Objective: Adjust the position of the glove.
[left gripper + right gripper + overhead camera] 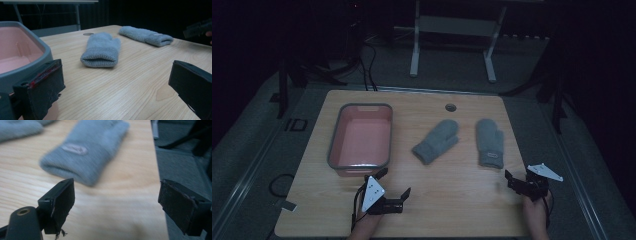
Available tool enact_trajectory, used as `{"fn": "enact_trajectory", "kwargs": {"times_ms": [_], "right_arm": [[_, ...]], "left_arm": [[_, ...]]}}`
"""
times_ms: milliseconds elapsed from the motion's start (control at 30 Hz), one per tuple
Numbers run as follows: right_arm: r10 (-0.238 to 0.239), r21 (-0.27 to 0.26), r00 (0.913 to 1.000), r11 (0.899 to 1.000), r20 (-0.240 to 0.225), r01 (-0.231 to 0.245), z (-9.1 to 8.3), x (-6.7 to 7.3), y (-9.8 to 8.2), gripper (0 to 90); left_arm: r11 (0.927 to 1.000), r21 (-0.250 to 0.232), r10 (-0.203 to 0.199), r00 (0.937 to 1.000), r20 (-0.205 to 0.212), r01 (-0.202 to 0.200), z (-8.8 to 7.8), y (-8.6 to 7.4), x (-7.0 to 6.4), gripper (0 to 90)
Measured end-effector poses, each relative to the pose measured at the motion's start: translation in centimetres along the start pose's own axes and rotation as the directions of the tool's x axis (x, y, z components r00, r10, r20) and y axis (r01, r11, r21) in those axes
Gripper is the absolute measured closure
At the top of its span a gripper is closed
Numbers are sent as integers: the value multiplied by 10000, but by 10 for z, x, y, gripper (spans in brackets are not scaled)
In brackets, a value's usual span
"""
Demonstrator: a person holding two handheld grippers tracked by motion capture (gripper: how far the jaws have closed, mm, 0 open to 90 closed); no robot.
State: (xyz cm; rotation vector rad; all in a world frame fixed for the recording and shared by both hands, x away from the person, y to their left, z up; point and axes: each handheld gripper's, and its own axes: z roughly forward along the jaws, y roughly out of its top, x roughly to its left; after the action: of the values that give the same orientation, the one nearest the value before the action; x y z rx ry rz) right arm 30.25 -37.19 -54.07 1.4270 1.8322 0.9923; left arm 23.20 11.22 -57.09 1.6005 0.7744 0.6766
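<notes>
Both your claws hang open, nothing between the jaws.

Your right claw [518,181] sits just short of the cuff of the right mitten [489,141], near the table's [452,210] right edge. Your left claw [393,184] is beside the pink bin [360,136]; the left mitten [436,140], grey knit, lies mid-table, bare wood around it.
</notes>
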Motion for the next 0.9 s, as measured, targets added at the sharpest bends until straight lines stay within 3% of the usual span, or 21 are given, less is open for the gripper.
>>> {"fn": "enact_trajectory", "kwargs": {"times_ms": [100, 367, 467, 567, 633, 733, 900], "right_arm": [[-262, 168, 9995, 9995, -155, 264, 2, 3, 12, 145], [-744, -63, 9932, 9972, -901, 742, 13, 19, 45, 143], [-1090, -79, 9856, 9940, -1289, 1089, 18, 27, 56, 139], [-1084, -337, 9707, 9941, -2145, 1036, 23, 36, 67, 141], [-964, -560, 9557, 9949, -2781, 840, 26, 43, 76, 140], [-1224, -794, 9485, 9915, -2923, 1034, 30, 53, 88, 140], [-1432, -869, 9442, 9886, -2967, 1227, 42, 69, 104, 140]], "left_arm": [[10000, -8, -53, 10000, -18, 53, 0, 0, 1, 4], [9997, 4, -241, 9997, 63, 241, 0, 0, 2, 4], [9995, -1, -323, 9995, 67, 323, 0, 0, 2, 4], [9995, 16, -316, 9995, 24, 316, 0, 0, 2, 3], [9996, -43, -279, 9996, -42, 278, 0, 0, 2, 4], [9995, -47, -311, 9995, -23, 311, 0, 0, 2, 3], [9997, -46, -252, 9997, 42, 253, 0, 0, 2, 4]]}}
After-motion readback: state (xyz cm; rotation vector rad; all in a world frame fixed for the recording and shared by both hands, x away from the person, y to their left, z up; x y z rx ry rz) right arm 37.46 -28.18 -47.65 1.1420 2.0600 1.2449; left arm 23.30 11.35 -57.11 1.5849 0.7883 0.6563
